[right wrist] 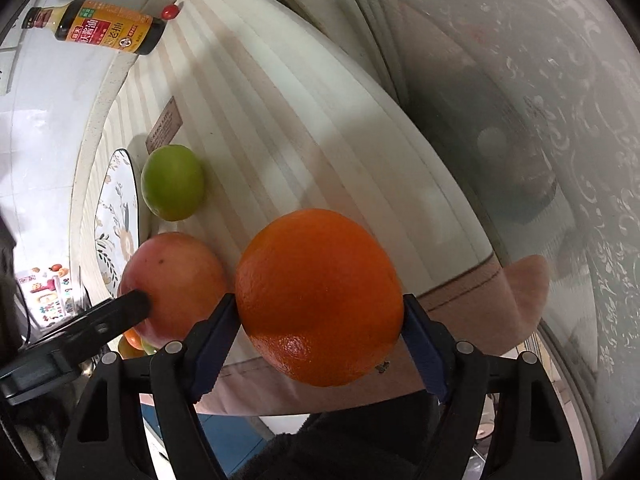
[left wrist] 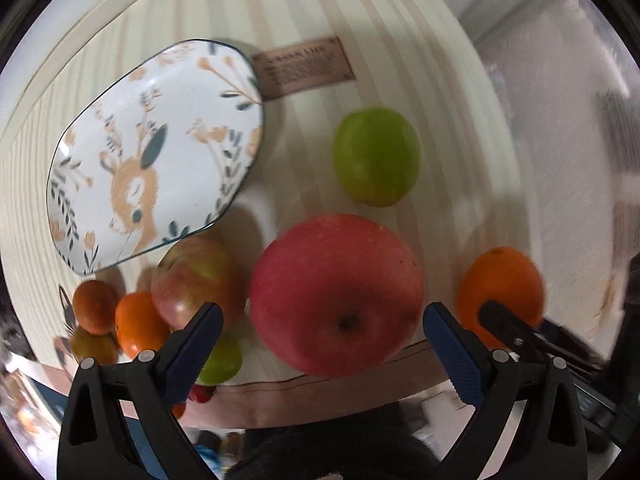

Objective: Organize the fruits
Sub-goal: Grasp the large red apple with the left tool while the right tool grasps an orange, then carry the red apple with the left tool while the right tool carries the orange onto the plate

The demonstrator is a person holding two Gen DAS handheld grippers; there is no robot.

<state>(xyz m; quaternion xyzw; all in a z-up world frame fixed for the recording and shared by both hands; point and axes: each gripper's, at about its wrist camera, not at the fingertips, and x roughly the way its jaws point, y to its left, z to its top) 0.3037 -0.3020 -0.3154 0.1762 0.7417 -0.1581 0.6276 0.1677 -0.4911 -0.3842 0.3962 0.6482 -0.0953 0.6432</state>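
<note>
A: What do you see from the left wrist camera?

B: The left gripper (left wrist: 322, 330) points down at a big round red apple (left wrist: 337, 294) that lies on a cream striped cloth (left wrist: 304, 8). Its two blue pads stand on either side of the apple with a gap on each side, so the jaws are apart and press on nothing.

A: And the right one?

B: The right gripper (right wrist: 320, 320) has a large round orange (right wrist: 319, 296) between its blue pads (right wrist: 214, 338). Both pads lie against the orange's skin, so it is gripping the orange. In the left wrist view the same orange (left wrist: 500, 286) is at the right, with a black finger in front of it.

A: Where are the other fruits?

B: A round green fruit (left wrist: 377, 161) lies alone on the cloth, beyond the red apple. A red-green apple (left wrist: 196, 280) is just left of the red apple, near the edge of a white ceramic plate with a deer drawing (left wrist: 120, 120). Beside that apple there is a group of small oranges (left wrist: 138, 320), and a small green fruit (left wrist: 224, 360) is half hidden behind the left finger.

A: Anything else?

B: A brown label (left wrist: 304, 67) is sewn on the cloth, touching the plate's rim in the picture. In the right wrist view a dark sauce bottle with an orange label (right wrist: 96, 26) stands far away at the cloth's edge, and a small red fruit (right wrist: 170, 11) is just beside it.
</note>
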